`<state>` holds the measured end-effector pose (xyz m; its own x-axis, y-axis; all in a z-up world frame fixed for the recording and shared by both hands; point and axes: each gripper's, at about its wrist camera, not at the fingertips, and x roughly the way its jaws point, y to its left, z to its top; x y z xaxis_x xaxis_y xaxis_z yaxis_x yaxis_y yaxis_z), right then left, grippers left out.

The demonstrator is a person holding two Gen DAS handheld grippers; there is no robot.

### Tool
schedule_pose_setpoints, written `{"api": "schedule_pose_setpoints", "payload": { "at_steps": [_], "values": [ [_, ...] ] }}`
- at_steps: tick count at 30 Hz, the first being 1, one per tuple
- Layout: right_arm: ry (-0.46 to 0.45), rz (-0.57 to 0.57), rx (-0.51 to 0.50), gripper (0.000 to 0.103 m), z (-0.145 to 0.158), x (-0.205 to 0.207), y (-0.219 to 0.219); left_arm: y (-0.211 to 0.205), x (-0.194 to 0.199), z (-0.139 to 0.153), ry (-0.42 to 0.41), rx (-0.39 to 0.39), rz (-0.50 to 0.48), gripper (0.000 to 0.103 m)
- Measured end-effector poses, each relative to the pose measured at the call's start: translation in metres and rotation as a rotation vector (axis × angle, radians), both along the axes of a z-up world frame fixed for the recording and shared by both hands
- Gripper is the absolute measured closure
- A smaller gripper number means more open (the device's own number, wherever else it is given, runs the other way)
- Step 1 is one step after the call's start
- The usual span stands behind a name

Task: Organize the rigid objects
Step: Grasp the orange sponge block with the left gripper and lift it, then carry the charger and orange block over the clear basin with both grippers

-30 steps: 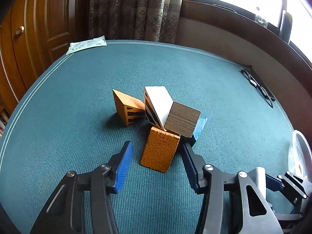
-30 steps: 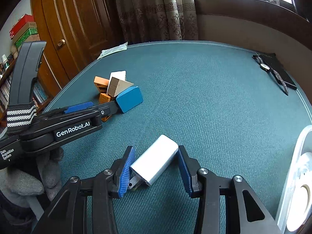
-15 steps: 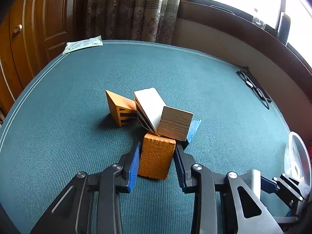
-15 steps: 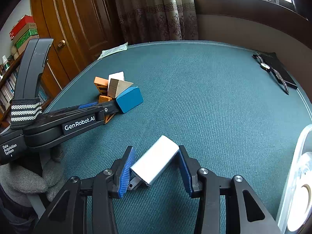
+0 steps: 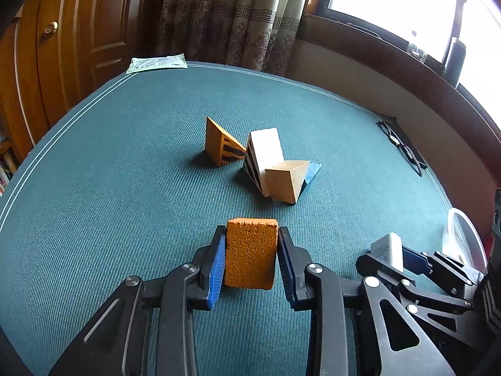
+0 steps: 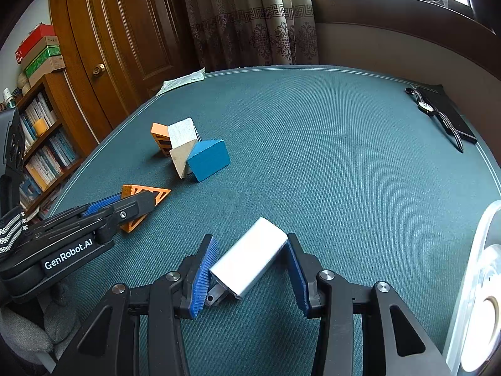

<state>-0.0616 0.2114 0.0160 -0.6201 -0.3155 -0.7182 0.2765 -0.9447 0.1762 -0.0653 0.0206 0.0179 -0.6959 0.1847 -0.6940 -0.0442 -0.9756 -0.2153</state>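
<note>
Between my left jaws, in the left wrist view, the orange wedge (image 5: 250,257) now sits clamped, both blue pads (image 5: 217,269) pressed to its sides; half a second ago it still leaned against the pile, and now it stands well clear of it, drawn back toward me over the green counter (image 5: 94,219); that frees one piece for sorting. Left behind are the striped orange wedge (image 5: 220,144), the white block (image 5: 266,144), the tan wedge (image 5: 286,180) and a sliver of blue block (image 5: 313,170), the last three touching; nothing lies between me and them; glasses (image 5: 400,147) rest far right.

From the right wrist view, my right jaws (image 6: 249,269) are as they were, closed loosely about the white charger (image 6: 250,260), tilted with its prongs by the left pad; whether both pads bite I cannot tell. The left gripper (image 6: 137,202) crosses low at the left; a watch (image 6: 426,106) and a clear tub (image 6: 479,282) keep to the right edge.
</note>
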Motion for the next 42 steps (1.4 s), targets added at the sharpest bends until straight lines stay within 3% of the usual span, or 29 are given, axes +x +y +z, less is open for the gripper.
{"api": "schedule_pose_setpoints", "payload": {
  "at_steps": [17,42],
  "values": [
    [0.007,-0.014,0.008,0.056,0.0,0.001,0.003,0.001,0.012,0.001,0.028,-0.04,0.033,0.071],
    [0.003,-0.045,-0.004,0.056,-0.002,0.013,0.009,0.001,0.011,-0.006,-0.017,-0.011,0.03,0.069]
  ]
}}
